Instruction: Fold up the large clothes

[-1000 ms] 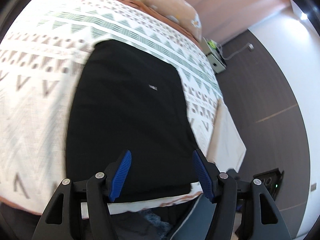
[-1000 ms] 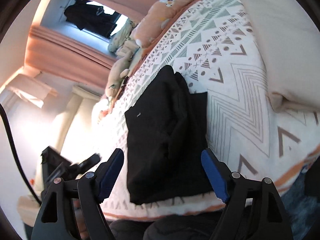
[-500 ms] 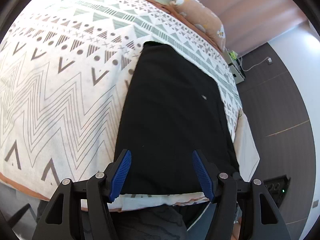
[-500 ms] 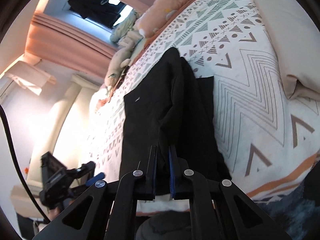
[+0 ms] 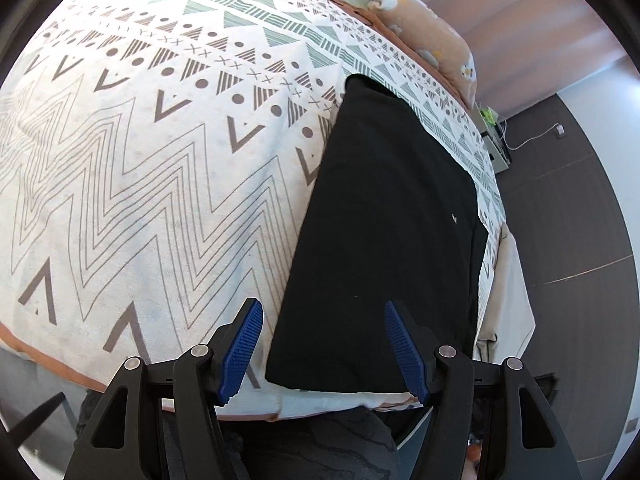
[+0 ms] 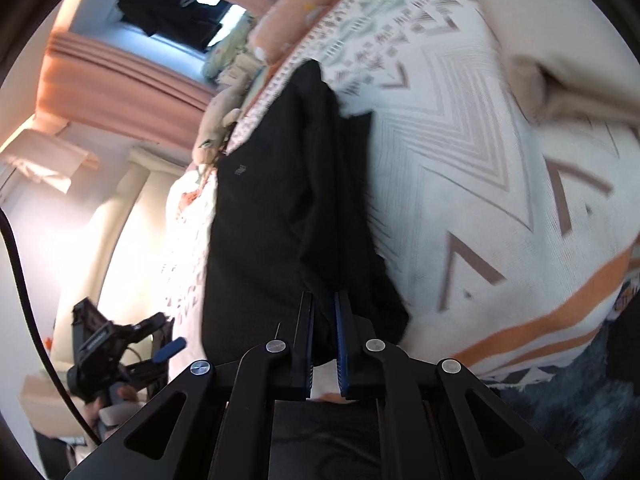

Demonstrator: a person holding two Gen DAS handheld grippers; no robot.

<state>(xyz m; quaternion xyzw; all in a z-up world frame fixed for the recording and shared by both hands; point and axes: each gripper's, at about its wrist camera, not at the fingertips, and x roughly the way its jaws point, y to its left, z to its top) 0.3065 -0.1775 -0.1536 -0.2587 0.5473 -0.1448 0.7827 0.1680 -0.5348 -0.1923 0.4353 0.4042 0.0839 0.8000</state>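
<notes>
A: Which step is this, starting from the near edge?

B: The right gripper [image 6: 323,334] is clenched on the near hem of the black garment [image 5: 392,216], which lies lengthwise on the patterned bedspread [image 5: 132,184] with that hem at the bed's edge. A ridge of cloth rises from the jaws, so I judge a fold is being started from this end.

A: And the left gripper [image 5: 324,348]?

B: Released, jaws wide, poised above the hem's other corner and holding nothing. Next it likely needs to drop and pinch that corner, so both ends lift evenly and carry toward the far edge near the peach pillow [image 5: 428,40].

A: What differs from a second ago?

B: Then the right jaws stood wide apart over the garment; half a second ago they had already closed on the hem. The left one has swung left, so the garment now sits to the right of its view with more bedspread showing.
</notes>
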